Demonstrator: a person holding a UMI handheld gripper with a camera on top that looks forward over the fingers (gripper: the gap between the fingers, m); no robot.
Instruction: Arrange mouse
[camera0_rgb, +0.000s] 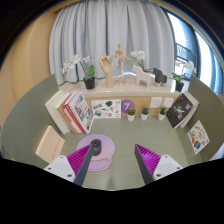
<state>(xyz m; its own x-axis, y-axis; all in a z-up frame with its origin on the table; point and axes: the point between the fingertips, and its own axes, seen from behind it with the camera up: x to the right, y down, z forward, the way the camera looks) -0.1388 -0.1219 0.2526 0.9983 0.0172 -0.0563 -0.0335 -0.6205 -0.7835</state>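
Observation:
A round pink mouse pad (106, 152) lies on the grey-green table (120, 135) just ahead of my left finger. A dark, elongated mouse (95, 149) lies at the pad's left side, right against the inner side of my left finger. My gripper (113, 151) is open and wide, with nothing pressed between the fingers. The left finger's magenta pad (80, 159) sits beside the mouse. The right finger's pad (148, 158) stands apart over bare table. The mouse's near end is hidden low between the fingers.
Books (77, 112) stand at the left, with a tan box (50, 145) nearer. Small pots (145, 113) and a framed picture (180, 108) line the back. Wooden hand models (108, 66) and plants stand on a shelf before a curtain. A card (198, 135) lies to the right.

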